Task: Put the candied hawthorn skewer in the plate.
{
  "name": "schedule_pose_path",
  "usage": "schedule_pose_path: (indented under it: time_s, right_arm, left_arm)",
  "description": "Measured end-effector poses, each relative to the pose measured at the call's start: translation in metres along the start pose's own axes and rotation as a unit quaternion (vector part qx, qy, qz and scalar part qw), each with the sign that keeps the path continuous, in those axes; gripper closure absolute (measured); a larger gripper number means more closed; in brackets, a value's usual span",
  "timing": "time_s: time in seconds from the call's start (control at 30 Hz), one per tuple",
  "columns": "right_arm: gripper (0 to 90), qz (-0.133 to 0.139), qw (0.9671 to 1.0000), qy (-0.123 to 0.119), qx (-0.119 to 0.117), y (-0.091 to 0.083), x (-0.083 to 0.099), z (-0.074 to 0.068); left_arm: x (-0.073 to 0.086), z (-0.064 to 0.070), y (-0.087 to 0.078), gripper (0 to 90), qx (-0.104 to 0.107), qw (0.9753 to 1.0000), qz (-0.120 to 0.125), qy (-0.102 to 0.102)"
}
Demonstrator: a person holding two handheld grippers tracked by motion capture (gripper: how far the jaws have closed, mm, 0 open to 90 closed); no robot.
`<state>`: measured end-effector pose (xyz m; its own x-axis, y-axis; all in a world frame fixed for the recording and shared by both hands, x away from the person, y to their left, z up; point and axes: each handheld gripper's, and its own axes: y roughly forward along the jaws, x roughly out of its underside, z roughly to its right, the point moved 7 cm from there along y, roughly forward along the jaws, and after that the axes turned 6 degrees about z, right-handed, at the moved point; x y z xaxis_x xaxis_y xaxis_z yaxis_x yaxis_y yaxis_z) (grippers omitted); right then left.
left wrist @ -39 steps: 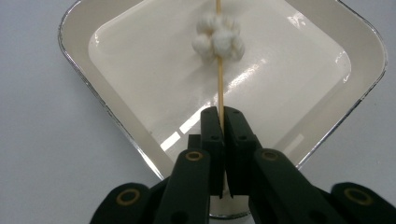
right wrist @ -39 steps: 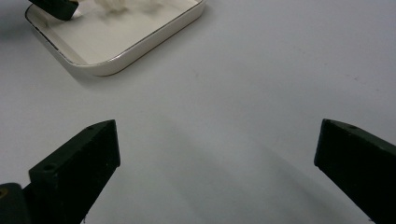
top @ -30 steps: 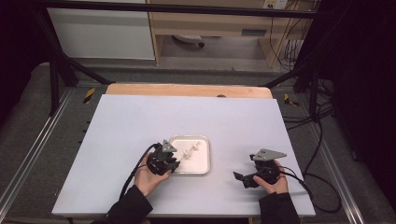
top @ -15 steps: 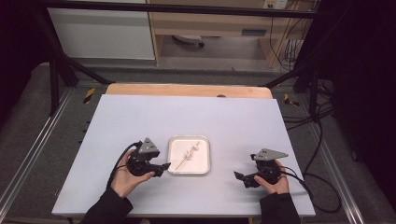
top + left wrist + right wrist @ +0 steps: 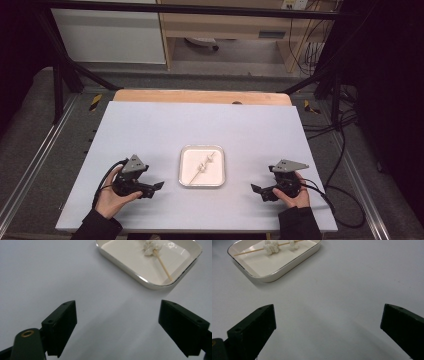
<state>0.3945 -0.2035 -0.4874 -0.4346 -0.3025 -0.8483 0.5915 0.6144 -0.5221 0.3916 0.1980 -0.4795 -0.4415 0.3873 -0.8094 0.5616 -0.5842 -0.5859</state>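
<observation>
I see the tray at mid-frame on the bench, a skewer with white lumps lying in it. My left tongs sit lower left, right tongs lower right; both spread, empty, well apart from the tray.

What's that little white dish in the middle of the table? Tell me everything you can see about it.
The dish is a shallow, rounded-corner rectangular tray, glossy white like ceramic or enamel, with a thin, darker-looking edge on its raised rim. It sits flat near the middle of the pale table, between the two grippers, which are apart from it. Inside lies a thin wooden skewer placed diagonally, threaded with small white lumpy pieces, possibly marshmallows or popcorn. The rest of its floor is bare.
</observation>
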Motion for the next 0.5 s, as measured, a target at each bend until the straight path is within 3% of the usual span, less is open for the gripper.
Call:
schedule_pose_path:
  time_s: [0.33,0.5]
  right_arm:
    - [0.7,-0.008,1.0,-0.002,-0.004,0.002,0.004,-0.002]
    - [0.7,-0.013,0.9999,0.001,-0.005,0.003,0.006,-0.002]
  left_arm:
    - [0.026,-0.015,-0.009,11.9,-0.012,0.9996,0.009,-0.025]
    - [0.027,-0.014,-0.008,11.9,-0.012,0.9997,0.008,-0.018]
